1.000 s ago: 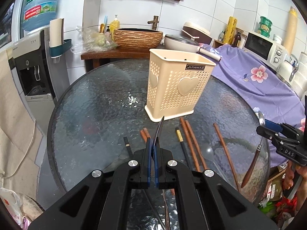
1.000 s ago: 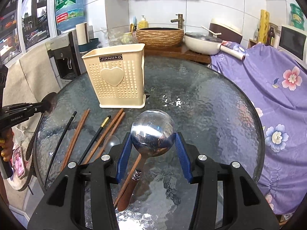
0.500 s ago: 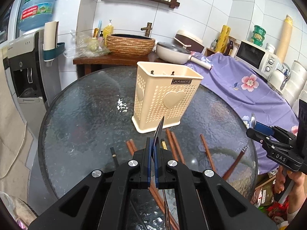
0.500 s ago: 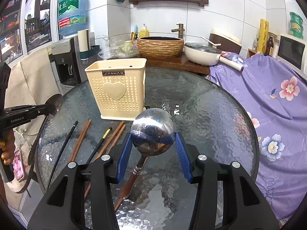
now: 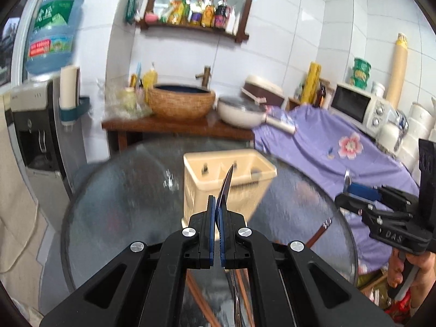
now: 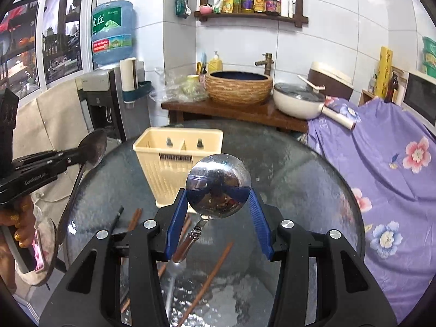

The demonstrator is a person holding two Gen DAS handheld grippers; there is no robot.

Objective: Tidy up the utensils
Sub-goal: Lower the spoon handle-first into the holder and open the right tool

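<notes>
Now my left tool (image 5: 216, 212) pinches a dark spoon (image 5: 225, 188) tight, my right tool (image 6: 218, 204) hugs a shiny spoon (image 6: 218, 188) half-open, and both point at the cream holder (image 6: 178, 147) just beyond on the bench (image 6: 299, 179).

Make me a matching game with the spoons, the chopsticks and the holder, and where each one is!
Things:
1. shiny spoon
2. dark spoon
3. brown chopsticks
4. cream holder

Places:
A. standing on the glass table
B. clamped in the left gripper
C. lying flat on the table
D. between the pads of the right gripper

Pairs: 1-D, 2-B, 3-C, 4-A
</notes>
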